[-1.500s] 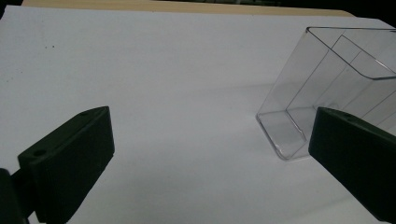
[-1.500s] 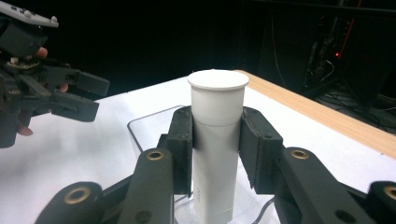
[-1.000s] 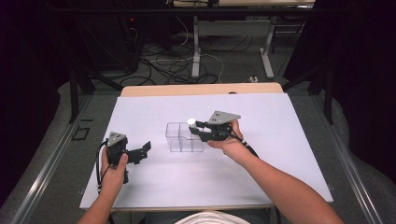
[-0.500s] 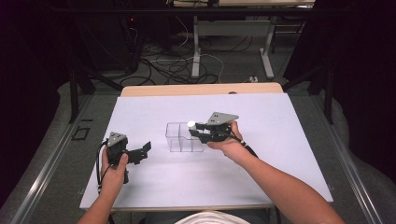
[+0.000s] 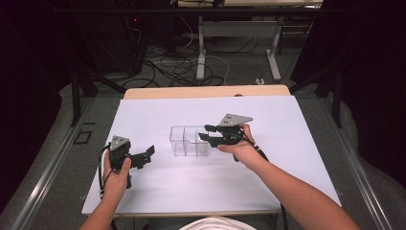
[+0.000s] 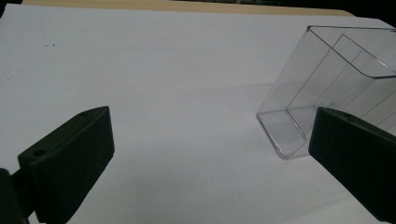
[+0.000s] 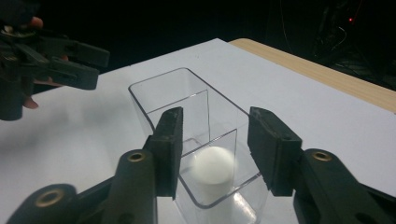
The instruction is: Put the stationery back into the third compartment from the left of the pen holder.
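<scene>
A white ball (image 7: 213, 164) is seen inside the clear divided container (image 5: 189, 140), beneath the right gripper (image 7: 215, 147), whose jaws are released; the left gripper (image 5: 146, 155) is likewise held spread, empty.

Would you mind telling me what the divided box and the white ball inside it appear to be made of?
The divided box looks like clear, glossy hard plastic: the table shows through its thin walls, and its edges catch highlights. The white ball, lying in the compartment below the right gripper, looks matte and smooth, perhaps foam or plastic; the blur leaves that open.
</scene>
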